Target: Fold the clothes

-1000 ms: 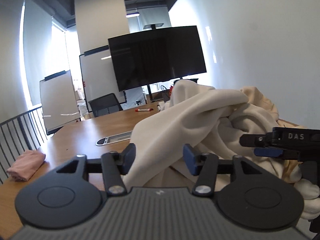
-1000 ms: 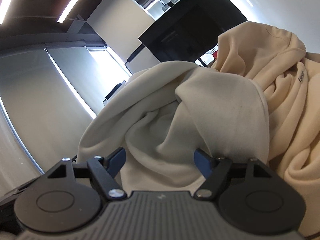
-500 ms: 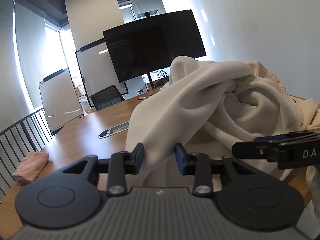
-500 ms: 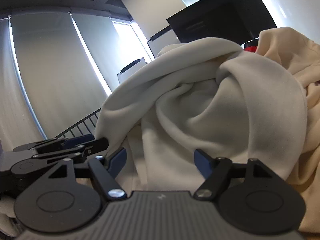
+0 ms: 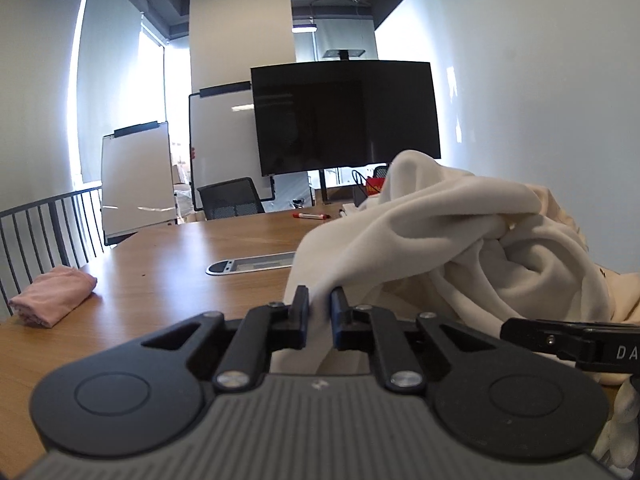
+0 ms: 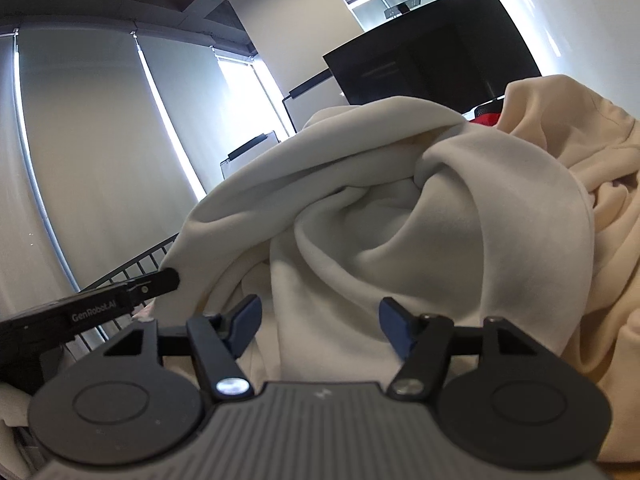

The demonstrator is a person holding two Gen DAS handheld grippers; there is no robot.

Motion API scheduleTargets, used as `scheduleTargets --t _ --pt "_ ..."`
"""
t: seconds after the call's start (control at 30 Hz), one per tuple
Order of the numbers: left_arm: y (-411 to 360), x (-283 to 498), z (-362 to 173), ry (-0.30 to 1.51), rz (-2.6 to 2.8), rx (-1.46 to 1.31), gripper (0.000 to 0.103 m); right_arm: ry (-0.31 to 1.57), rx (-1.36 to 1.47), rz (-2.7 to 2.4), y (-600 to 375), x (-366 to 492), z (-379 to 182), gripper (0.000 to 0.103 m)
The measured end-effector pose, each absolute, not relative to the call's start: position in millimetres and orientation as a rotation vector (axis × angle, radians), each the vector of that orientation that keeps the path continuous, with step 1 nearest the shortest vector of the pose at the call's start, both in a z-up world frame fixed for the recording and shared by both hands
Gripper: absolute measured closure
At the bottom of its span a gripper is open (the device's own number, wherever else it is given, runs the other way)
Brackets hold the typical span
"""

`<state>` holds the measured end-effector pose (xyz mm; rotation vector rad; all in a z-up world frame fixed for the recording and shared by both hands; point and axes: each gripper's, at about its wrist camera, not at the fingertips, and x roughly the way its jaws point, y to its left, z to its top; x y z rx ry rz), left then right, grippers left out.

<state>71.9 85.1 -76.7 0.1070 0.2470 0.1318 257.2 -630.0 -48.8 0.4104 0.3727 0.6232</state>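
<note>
- Cream and off-white cloth fills my view: I count two garments in one heap, an off-white garment point(image 5: 472, 240) in front and a warmer cream garment point(image 6: 580, 168) behind and to its right, both bunched high on the wooden surface point(image 5: 168, 276).
- One folded pink cloth point(image 5: 52, 294) lies well apart from the heap, near the surface's left edge.
- Two grippers are mine. The left gripper point(image 5: 319, 312) has its jaws closing, nearly together, pinching a low edge fold of the off-white garment at the heap's left side.
- The right gripper point(image 6: 318, 320) has its jaws spread wide and closing; a fold of the off-white garment hangs between them, and the pads do not press on it.
- Each gripper shows in the other's camera, as a dark bar at the frame's side.
- Around: one dark screen point(image 5: 346, 116) on a stand, two whiteboards point(image 5: 136, 176), one office chair point(image 5: 230, 200), one red marker point(image 5: 314, 215) and one grey inlaid panel point(image 5: 252, 264) on the surface, and a railing point(image 5: 44, 224) at left.
- The heap blocks my sight of the surface's right part, and something red point(image 6: 488, 114) peeks over it; I cannot tell what it is.
</note>
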Motion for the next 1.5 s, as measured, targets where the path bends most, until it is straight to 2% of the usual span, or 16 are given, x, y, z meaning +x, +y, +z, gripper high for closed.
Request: scheduleTargets --t 0.3,0.37,0.57,0.77,0.87,0.97,1.0,1.03,1.27,1.33,1.5 --pt "147 83 -92 0.387 0.241 -0.209 0.091 0.236 0.346 0.427 -624 267 -55 0.031" --pt "155 83 -95 0.414 0.326 -0.235 0.095 0.241 0.325 0.445 -621 270 -51 0.031" --pt "186 77 -95 0.450 0.379 -0.359 0.095 0.230 0.379 0.496 -618 276 -46 0.031" --pt "140 65 -68 0.356 0.211 -0.178 0.092 0.269 0.455 0.531 -634 267 -45 0.031" --pt "105 60 -51 0.328 0.029 -0.105 0.077 0.291 0.469 0.555 -650 255 -52 0.031" --pt "72 58 -44 0.287 -0.052 0.006 0.057 0.304 0.477 0.570 -657 249 -51 0.031" --pt "61 59 -45 0.277 -0.051 0.057 0.048 0.308 0.480 0.577 -660 247 -51 0.031" --pt "51 61 -45 0.267 -0.050 0.107 0.045 0.307 0.481 0.587 -660 246 -50 0.031" --pt "44 87 -70 0.331 0.000 0.209 0.038 0.287 0.460 0.635 -658 238 -46 0.031" --pt "52 96 -80 0.358 0.049 0.245 0.031 0.296 0.455 0.635 -655 238 -47 0.031" --pt "59 97 -96 0.432 0.120 0.316 0.030 0.320 0.444 0.635 -650 237 -49 0.031"
